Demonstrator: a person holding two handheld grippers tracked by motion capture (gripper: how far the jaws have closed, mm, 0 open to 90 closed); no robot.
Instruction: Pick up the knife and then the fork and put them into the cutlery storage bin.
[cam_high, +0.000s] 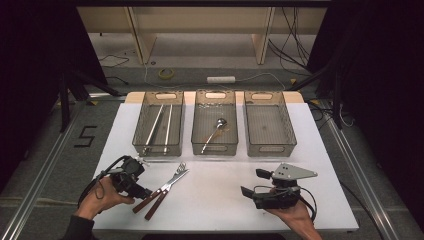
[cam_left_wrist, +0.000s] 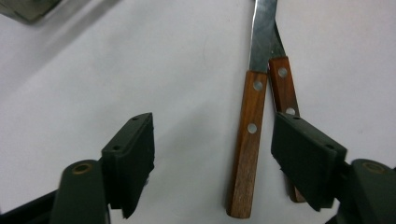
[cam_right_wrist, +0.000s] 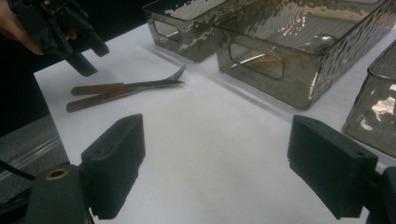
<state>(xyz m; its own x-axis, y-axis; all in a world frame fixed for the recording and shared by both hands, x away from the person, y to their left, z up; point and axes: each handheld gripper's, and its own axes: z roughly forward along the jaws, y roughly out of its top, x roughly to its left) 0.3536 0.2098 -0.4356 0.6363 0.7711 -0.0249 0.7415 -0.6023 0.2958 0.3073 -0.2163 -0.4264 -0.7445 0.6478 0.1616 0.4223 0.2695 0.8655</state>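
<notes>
On the white table (cam_high: 225, 190), three smoky translucent plastic bins stand in a row along the far edge. The left bin (cam_high: 158, 122) holds long metal utensils, the middle bin (cam_high: 215, 122) holds a metal spoon (cam_high: 215, 131), and the right bin (cam_high: 269, 124) looks bare inside. Near the table's front-left corner lie two wooden-handled steel utensils, a fork (cam_high: 167, 184) and a knife (cam_high: 161, 196), side by side and touching, their tips pointing toward the bins. The left hand-held gripper (cam_left_wrist: 212, 154) hovers over their handles with its jaws spread wide and nothing between the pads; one handle lies in the gap, the other partly under the right jaw. The right hand-held gripper (cam_right_wrist: 215, 168) sits near the front-right edge, jaws released and wide apart over bare table.
</notes>
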